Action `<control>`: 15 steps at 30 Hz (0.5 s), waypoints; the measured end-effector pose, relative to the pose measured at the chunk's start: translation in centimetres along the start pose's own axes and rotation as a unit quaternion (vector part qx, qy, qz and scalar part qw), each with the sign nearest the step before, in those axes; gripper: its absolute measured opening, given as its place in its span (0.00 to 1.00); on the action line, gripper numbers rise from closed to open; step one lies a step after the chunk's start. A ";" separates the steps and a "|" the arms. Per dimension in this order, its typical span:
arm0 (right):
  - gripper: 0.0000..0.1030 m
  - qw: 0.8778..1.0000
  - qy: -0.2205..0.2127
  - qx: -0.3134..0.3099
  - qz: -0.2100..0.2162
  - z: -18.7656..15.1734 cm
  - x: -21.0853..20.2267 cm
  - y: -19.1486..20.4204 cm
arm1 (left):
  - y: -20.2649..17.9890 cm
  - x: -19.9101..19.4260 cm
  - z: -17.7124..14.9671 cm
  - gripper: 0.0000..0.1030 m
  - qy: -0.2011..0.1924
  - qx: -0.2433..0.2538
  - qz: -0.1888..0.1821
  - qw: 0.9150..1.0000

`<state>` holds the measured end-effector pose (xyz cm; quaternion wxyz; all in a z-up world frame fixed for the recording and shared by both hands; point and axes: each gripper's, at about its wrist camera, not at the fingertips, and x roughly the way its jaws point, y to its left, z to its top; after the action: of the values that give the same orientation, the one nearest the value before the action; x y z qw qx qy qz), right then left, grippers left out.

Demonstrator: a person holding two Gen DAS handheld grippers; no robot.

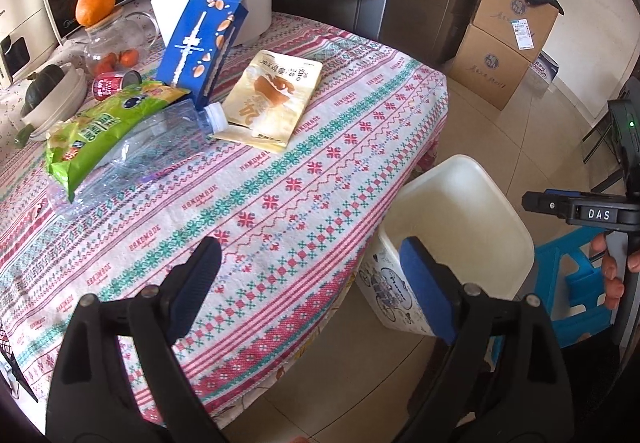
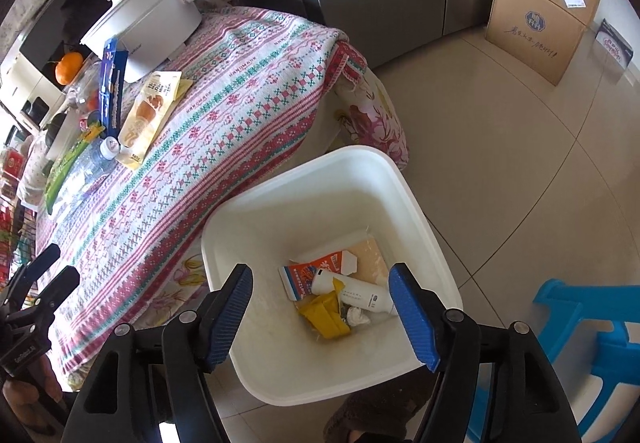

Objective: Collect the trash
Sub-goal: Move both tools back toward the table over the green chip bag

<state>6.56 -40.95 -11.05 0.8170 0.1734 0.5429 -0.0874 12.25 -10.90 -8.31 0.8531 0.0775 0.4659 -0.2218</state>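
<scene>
The left gripper fills the lower half of its own view, its two blue-padded fingers spread wide with nothing between them. The right gripper sits low in its own view, tilted steeply downward, jaws apart and empty. At the right edge of the left view, a hand wraps the right gripper's handle.
</scene>
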 end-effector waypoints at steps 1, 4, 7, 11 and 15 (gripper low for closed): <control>0.70 1.000 -0.005 0.000 0.002 0.2 -0.2 0.2 | 0.8 -0.3 0.4 0.88 0.000 -0.005 0.006 1.000; 0.71 1.000 -0.017 -0.001 0.006 0.8 -0.7 1.0 | 3.5 -1.2 1.5 0.88 0.002 -0.012 0.037 0.999; 0.71 1.000 -0.026 -0.007 0.009 1.3 -1.1 1.9 | 6.8 -2.1 2.5 0.88 0.000 -0.022 0.071 0.997; 0.72 0.999 -0.032 -0.020 0.008 1.9 -1.2 3.3 | 12.1 -3.0 3.6 0.88 -0.003 -0.069 0.078 0.995; 0.72 0.999 -0.032 -0.025 0.006 2.3 -0.8 4.2 | 16.8 -2.8 4.1 0.88 -0.008 -0.120 0.072 0.990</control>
<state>9.61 -37.94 -8.72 0.8386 0.1533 0.5175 -0.0743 21.61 3.50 -4.96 0.8738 0.0066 0.4751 -0.1029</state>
